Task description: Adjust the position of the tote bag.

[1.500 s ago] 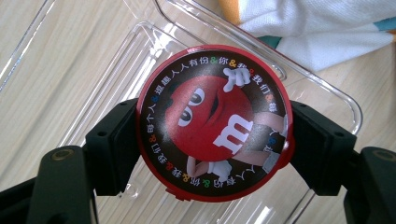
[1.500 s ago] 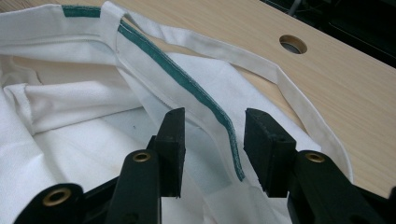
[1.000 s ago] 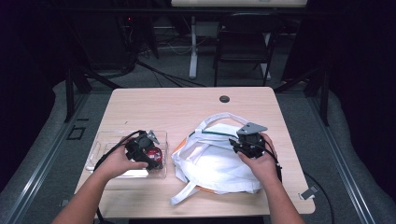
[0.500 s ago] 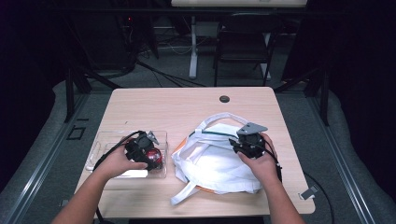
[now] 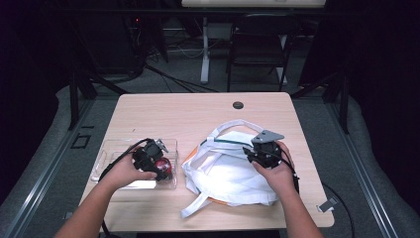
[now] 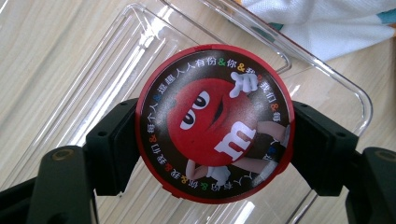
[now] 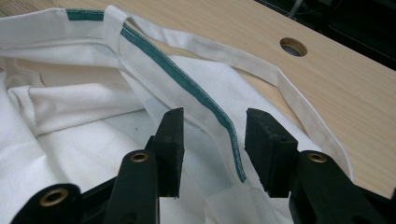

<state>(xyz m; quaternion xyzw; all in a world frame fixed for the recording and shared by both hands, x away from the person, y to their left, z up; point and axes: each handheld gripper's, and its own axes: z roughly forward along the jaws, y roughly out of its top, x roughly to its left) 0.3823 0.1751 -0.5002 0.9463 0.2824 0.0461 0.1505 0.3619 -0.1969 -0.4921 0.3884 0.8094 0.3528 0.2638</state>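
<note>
My left gripper point(image 6: 214, 140) is shut on a round red candy tin point(image 6: 215, 122) with a cartoon face on its lid, held over a clear plastic tray point(image 6: 112, 70). From above, the tin point(image 5: 162, 166) sits in the left gripper point(image 5: 153, 161) above the tray point(image 5: 110, 148) at the table's left. A white cloth tote bag point(image 5: 225, 173) with a green-trimmed rim lies to the right. My right gripper point(image 7: 212, 140) is open, its jaws standing either side of the bag's green-edged rim point(image 7: 196, 88). In the high view the right gripper point(image 5: 257, 153) rests at the bag's upper right.
The light wooden table point(image 5: 178, 114) has a round cable hole point(image 5: 238, 105) near its far edge. The bag's white straps point(image 5: 198, 203) trail toward the front edge. A dark chair point(image 5: 257, 54) and cables stand beyond the table.
</note>
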